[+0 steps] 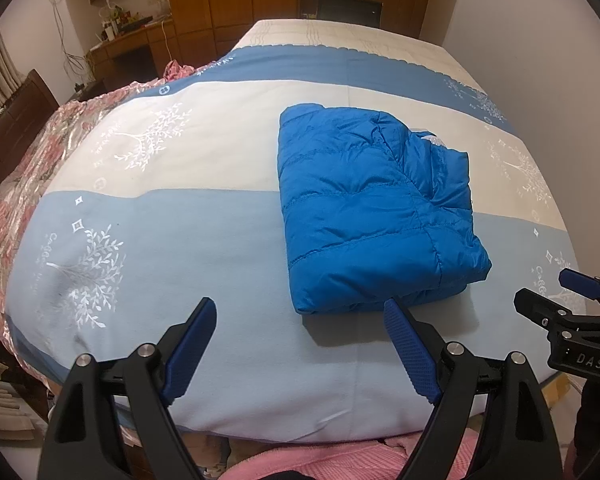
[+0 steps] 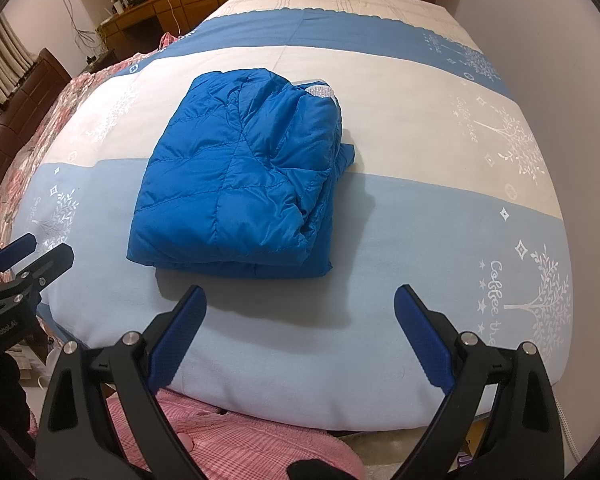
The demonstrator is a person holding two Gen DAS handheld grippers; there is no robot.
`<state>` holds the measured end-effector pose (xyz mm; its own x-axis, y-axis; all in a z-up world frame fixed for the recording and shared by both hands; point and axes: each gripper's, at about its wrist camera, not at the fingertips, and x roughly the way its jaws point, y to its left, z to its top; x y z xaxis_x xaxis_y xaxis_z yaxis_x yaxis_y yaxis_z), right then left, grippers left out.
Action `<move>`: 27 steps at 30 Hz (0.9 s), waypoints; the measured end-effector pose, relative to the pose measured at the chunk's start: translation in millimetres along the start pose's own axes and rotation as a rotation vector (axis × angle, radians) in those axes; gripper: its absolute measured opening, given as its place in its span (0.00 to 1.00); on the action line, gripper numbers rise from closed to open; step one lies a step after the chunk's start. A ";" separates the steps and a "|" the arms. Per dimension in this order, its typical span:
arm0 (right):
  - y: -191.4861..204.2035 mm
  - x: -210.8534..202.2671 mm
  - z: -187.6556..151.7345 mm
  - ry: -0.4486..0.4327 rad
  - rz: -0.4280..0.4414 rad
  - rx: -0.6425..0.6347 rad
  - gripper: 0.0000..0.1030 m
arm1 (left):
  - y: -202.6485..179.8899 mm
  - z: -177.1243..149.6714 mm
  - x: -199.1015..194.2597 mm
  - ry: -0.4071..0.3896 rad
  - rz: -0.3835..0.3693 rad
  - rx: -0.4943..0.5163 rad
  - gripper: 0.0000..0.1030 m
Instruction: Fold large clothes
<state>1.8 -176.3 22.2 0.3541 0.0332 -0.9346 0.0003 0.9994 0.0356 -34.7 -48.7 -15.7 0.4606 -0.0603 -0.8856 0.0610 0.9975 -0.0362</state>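
While jacket (image 1: 374, 216) lies folded, compact, on bed (image 1: 204, 240) ahead of both grippers: left gripper (image 1: 298, 344) jaws spread, empty; right gripper (image 2: 300, 334) likewise. Fold looks finished; best only press loose right-edge layers flat, avoid dragging bundle.

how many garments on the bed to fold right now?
1. A blue puffer jacket, already folded into a bundle, lies mid-bed across the white and light-blue stripes of the bedspread. Both grippers stand open short of it. Pink floral fabric at the left edge looks like bedding.
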 end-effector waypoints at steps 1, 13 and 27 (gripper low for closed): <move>-0.3 0.1 0.1 0.001 0.001 0.000 0.92 | 0.2 0.3 0.2 0.000 0.000 0.001 0.83; 0.3 0.6 2.2 0.005 0.004 -0.012 0.92 | -0.4 1.1 1.0 0.007 -0.010 -0.001 0.83; 0.5 3.2 6.7 0.008 0.003 -0.021 0.92 | -2.0 2.9 2.6 0.013 -0.014 0.004 0.83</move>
<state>9.2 -175.8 21.7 0.3467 0.0363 -0.9373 -0.0201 0.9993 0.0312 -31.0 -51.0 -16.7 0.4483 -0.0738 -0.8908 0.0707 0.9964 -0.0469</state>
